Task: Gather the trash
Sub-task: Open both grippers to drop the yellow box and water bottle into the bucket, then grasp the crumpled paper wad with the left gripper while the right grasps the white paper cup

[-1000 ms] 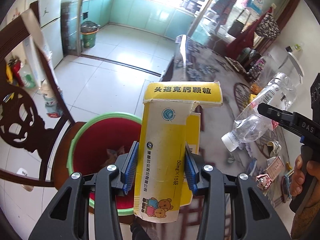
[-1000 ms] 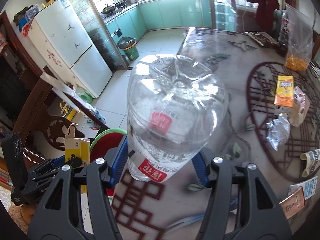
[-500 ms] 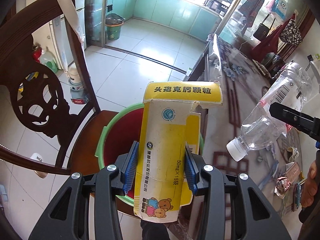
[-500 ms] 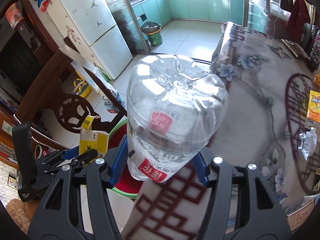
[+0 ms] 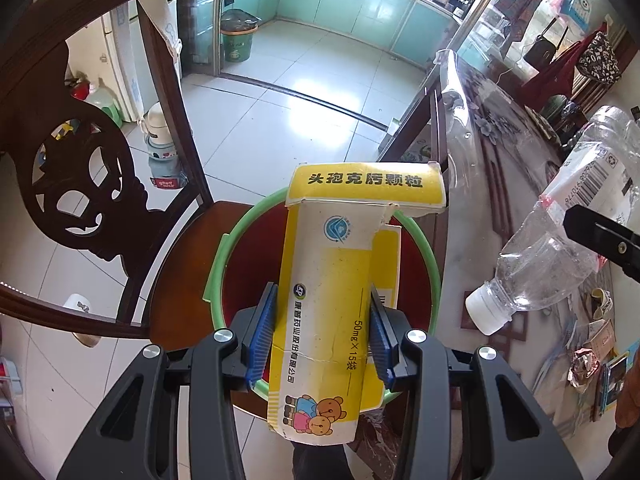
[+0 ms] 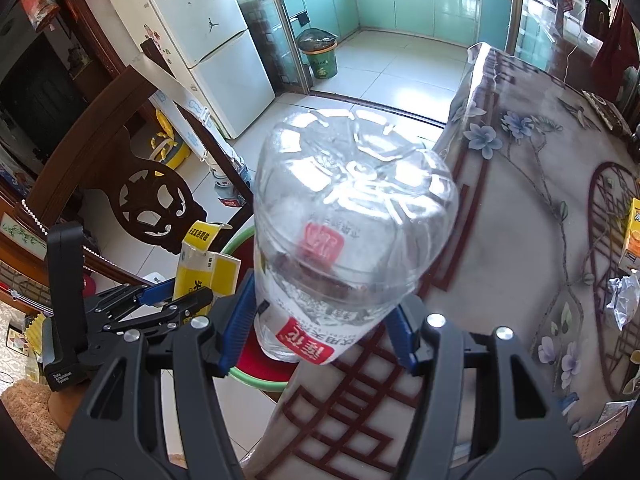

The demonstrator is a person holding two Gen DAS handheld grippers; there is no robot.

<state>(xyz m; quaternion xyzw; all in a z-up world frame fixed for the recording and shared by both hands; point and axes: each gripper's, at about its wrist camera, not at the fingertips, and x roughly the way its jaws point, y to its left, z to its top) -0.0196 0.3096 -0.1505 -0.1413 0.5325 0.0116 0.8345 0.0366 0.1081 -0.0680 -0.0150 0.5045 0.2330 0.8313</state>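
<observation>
My left gripper [image 5: 322,336] is shut on a yellow and white medicine box [image 5: 344,280] with its top flap open. It holds the box directly above a red bin with a green rim [image 5: 224,256] that stands on a wooden chair seat. My right gripper [image 6: 320,332] is shut on a clear empty plastic bottle [image 6: 352,216], bottom toward the camera. In the left wrist view the bottle [image 5: 560,248] hangs cap-down at the right, over the table edge next to the bin. The right wrist view shows the left gripper [image 6: 176,300], the box [image 6: 204,264] and the bin rim [image 6: 256,376].
A dark carved wooden chair [image 5: 80,184] holds the bin. A table with a floral plastic cover [image 6: 520,240] is on the right, with crumpled foil [image 6: 622,292], an orange box [image 6: 634,236] and other wrappers [image 5: 588,364]. A green kitchen bin [image 5: 238,38] stands far off.
Both grippers have moved left and forward. The box now sits centred over the red bin, and the bottle has come from over the table to its edge beside the bin.
</observation>
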